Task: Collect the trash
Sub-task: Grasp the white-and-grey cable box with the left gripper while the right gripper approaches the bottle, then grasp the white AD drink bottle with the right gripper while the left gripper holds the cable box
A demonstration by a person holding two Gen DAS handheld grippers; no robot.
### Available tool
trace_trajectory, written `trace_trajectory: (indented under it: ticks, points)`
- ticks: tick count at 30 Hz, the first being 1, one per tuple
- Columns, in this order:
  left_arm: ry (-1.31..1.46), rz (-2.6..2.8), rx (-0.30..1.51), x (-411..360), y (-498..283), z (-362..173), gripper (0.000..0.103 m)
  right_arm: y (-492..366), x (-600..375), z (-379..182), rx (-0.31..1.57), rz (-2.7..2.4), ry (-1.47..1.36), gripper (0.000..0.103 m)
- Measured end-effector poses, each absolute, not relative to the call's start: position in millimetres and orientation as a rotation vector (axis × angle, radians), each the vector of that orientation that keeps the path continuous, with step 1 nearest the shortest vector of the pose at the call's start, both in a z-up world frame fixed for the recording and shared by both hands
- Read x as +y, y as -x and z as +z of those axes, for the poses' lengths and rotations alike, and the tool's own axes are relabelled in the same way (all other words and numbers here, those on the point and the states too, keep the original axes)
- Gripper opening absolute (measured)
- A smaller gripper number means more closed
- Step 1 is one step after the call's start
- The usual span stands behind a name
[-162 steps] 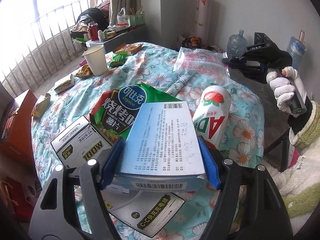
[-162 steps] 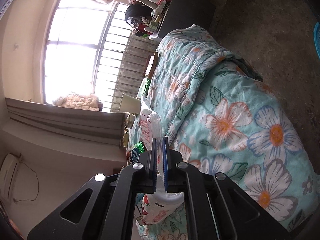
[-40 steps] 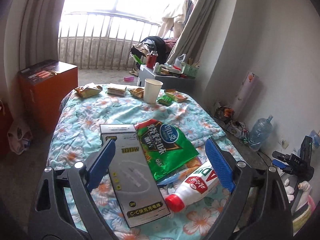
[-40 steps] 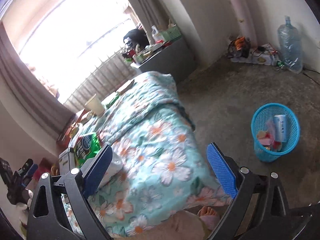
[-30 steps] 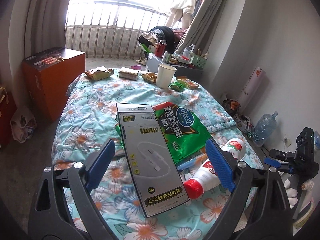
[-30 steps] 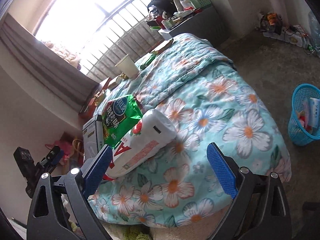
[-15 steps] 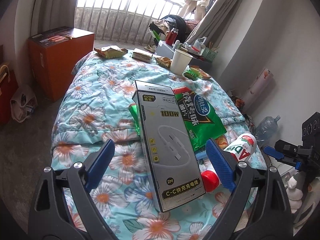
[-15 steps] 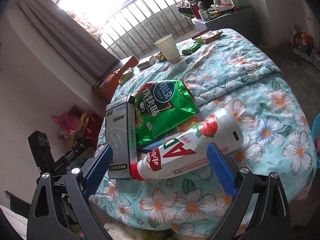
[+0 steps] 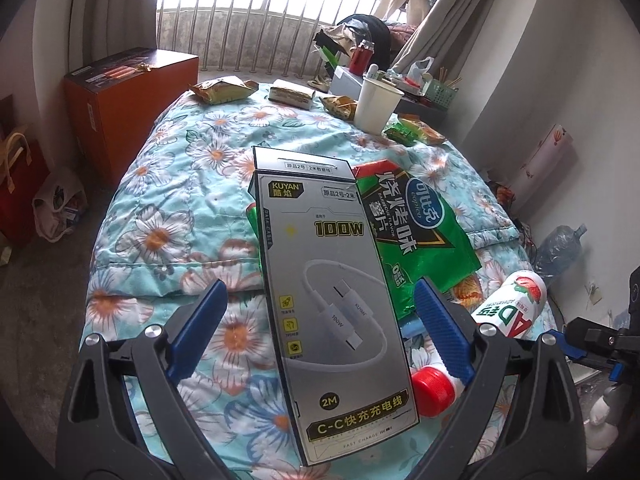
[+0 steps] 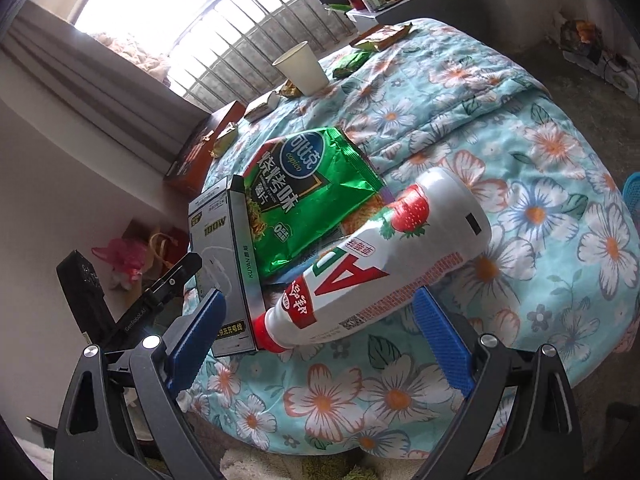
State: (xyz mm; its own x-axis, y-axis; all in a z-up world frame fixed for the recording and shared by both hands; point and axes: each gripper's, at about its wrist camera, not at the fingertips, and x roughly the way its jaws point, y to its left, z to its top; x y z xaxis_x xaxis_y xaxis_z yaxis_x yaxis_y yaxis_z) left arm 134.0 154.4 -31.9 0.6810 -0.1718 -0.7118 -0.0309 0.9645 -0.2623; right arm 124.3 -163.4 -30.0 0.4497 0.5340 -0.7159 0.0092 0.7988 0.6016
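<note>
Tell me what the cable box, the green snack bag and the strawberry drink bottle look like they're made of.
Cable box: probably glossy printed cardboard, given its crisp folded edges and soft sheen.
Green snack bag: metallized plastic film by the look of it, crinkled with bright glints.
Strawberry drink bottle: likely opaque white plastic under a printed label, with a red plastic cap.

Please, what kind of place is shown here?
Most likely a lived-in room at home, perhaps a bedroom: a floral quilt covers the main surface, curtains hang beside a barred window, and a cluttered side table stands behind.
</note>
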Motion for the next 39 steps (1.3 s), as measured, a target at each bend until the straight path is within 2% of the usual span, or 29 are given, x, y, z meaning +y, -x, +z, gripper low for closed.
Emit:
trace_trajectory:
  ticks: [14, 18, 20, 22, 33, 39]
  points:
    - [0.212, 0.046, 0.879, 130, -155, -65, 0.091, -147, -168, -95, 1.143, 0.191, -0.954, 0.092]
    - [0.220, 0.054, 0.889, 130, -155, -72, 0.091, -147, -168, -96, 1.110, 0.156, -0.962, 0.076]
    - [0.195, 0.048, 0.878, 129, -152, -71, 0.090, -147, -171, -98, 1.110, 0.176, -0.976, 0.075]
    - [0.161, 0.025, 0.861, 127, -148, -67, 0.080, -146, -176, -98, 1.110, 0.194, -0.986, 0.074]
    - [0.107, -0.119, 0.800, 144, -106, -36, 0.078, -130, -263, -74, 1.069, 0.297, -1.002, 0.065]
    - [0.147, -0.313, 0.760, 130, -91, -10, 0.078, -123, -284, -27, 1.077, 0.423, -0.822, 0.064]
